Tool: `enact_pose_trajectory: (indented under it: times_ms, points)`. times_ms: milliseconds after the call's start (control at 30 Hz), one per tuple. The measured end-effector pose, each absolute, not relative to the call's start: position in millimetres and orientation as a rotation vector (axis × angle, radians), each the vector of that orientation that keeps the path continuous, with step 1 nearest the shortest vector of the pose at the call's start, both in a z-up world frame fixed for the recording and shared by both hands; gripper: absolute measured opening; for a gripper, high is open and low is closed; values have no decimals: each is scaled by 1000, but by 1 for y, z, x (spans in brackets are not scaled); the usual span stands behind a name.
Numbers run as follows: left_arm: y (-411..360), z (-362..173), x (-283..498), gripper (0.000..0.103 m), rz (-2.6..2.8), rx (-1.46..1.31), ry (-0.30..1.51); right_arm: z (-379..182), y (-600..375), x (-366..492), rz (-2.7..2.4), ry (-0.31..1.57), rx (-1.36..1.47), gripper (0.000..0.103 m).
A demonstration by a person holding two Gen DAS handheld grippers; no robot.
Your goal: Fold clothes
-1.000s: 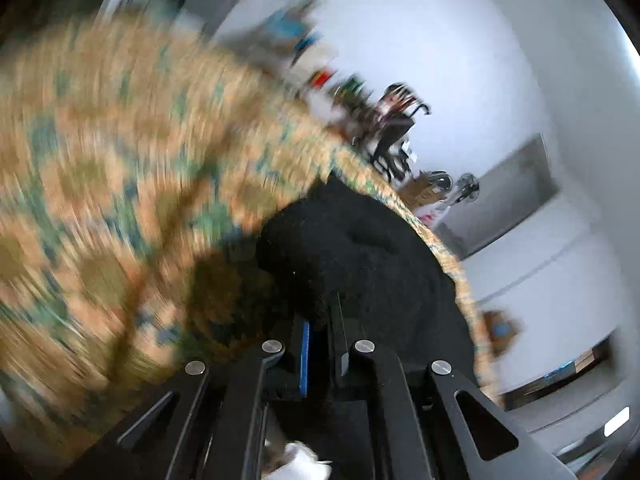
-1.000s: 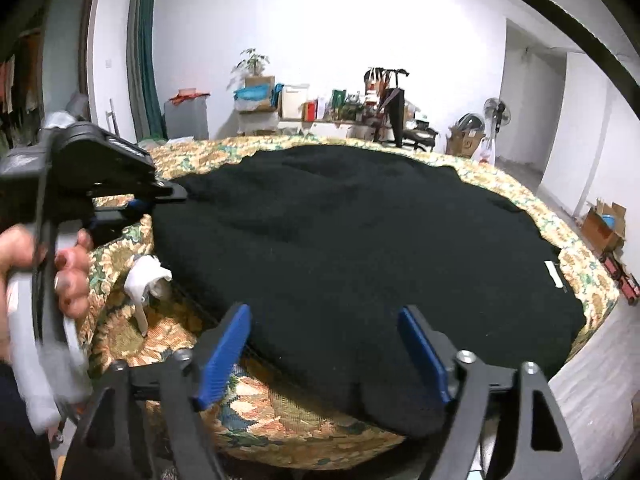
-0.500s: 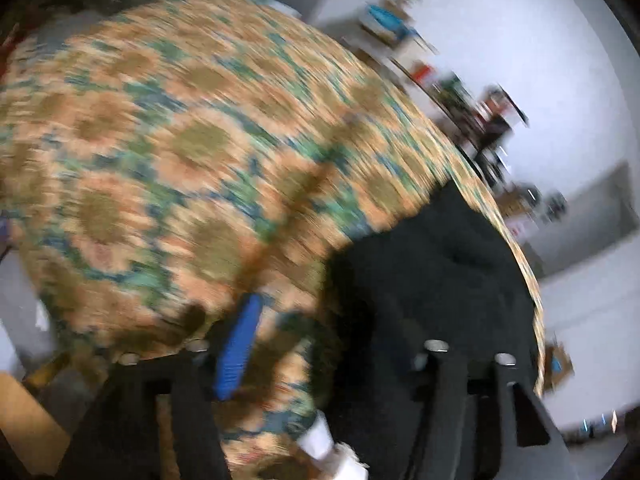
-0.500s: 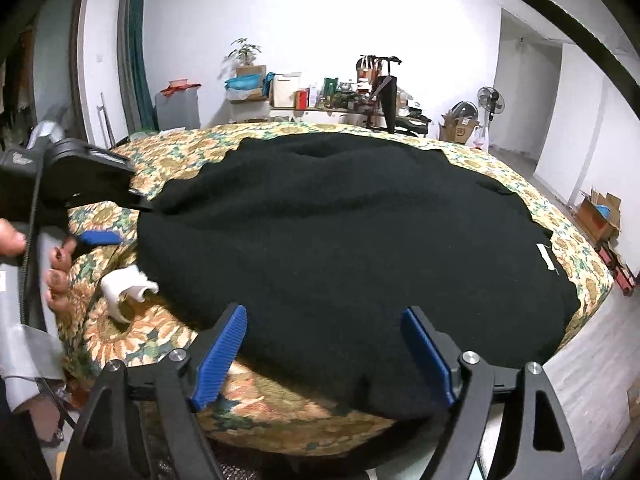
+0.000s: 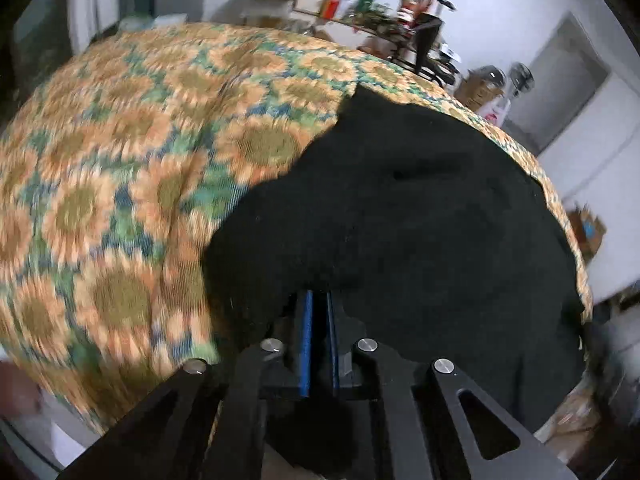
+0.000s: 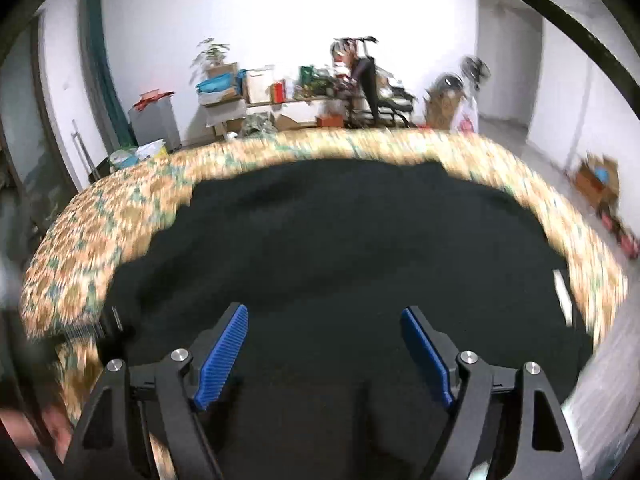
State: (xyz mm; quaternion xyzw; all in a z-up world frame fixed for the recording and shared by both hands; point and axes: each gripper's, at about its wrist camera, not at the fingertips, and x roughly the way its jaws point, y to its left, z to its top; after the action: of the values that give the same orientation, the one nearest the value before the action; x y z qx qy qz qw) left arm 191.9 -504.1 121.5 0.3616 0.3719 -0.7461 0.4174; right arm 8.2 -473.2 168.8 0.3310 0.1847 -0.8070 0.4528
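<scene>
Sunflower bedspread (image 5: 120, 184); left tool (image 5: 319, 300) just closed, pinching black garment (image 5: 400, 220); right tool (image 6: 324, 320) wide, empty.

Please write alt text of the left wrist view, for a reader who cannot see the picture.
The left tool, its blue pads nearly together after just closing, pinches the near edge of a black garment. The garment lies spread over a sunflower-patterned cover. Behind, blurred, are a white wall and a cluttered table.
</scene>
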Motion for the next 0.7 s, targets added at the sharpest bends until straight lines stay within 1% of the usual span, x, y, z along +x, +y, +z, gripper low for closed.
enact_pose_trajectory:
  times_ms: [100,167,200,233,267,300,333,467,633,667,700]
  points:
    - [-518,128,183,8,-1867,1073,967,193,-543,-15,-1937,536,798,83]
    - [-528,140,184,12,-1888,1076,1039,192,-591,-28,-1856,589,853,84]
    - [-534,146,184,19,-1886,1067,1059,189,-616,-35,-1814,616,895,84]
    - [-538,150,184,34,-1868,1069,1048,185,-642,-41,-1772,642,937,84]
    - [-540,153,184,41,-1861,1064,1037,181,-667,-48,-1730,668,980,84]
    - [-543,156,182,50,-1865,1044,1024,171,-688,-55,-1712,698,1048,82]
    - [-546,159,182,53,-1869,1023,991,165,-701,-59,-1722,699,1091,82]
    - [-548,162,187,53,-1827,919,920,143,-728,-65,-1718,668,1185,82]
    - [-551,151,191,53,-1819,854,900,118,-743,-59,-1656,601,1231,83]
    - [-552,148,192,53,-1804,846,895,115,-744,-58,-1646,601,1228,81]
    - [-555,145,193,53,-1794,843,894,114,-746,-55,-1668,633,1192,74]
